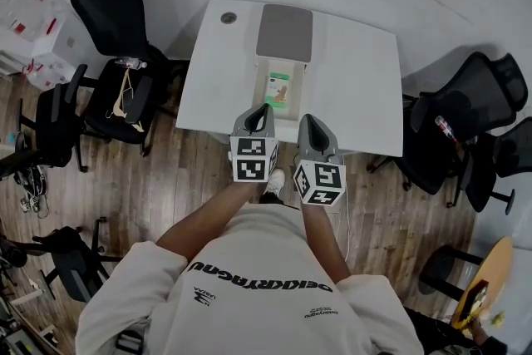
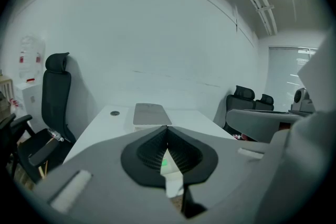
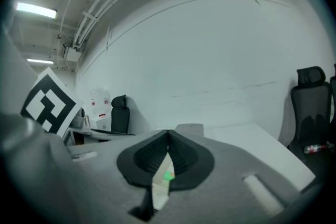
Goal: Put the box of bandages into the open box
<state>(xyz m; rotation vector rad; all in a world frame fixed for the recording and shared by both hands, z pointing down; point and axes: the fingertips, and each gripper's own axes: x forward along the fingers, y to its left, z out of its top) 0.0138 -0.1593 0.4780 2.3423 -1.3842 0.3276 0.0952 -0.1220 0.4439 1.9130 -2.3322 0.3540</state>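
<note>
The green-and-white box of bandages [image 1: 279, 87] lies flat inside the open box [image 1: 259, 86] on the white table [image 1: 357, 71]. The open box's grey lid [image 1: 284, 32] is folded back behind it. My left gripper [image 1: 262, 109] hovers over the table's near edge, just in front of the open box's left corner. It is shut, with its tips [image 2: 168, 131] touching and nothing between them. My right gripper [image 1: 306, 120] is beside it, at the open box's right front corner, and its jaws [image 3: 168, 134] are also shut and hold nothing. A sliver of green [image 3: 168, 176] shows through the jaw gap.
A round cable hole [image 1: 229, 17] sits at the table's far left corner. Black office chairs stand left [image 1: 116, 21] and right [image 1: 474, 104] of the table; one holds a bottle [image 1: 131, 63]. A wood floor lies below, and a round yellow table [image 1: 482, 278] is at the lower right.
</note>
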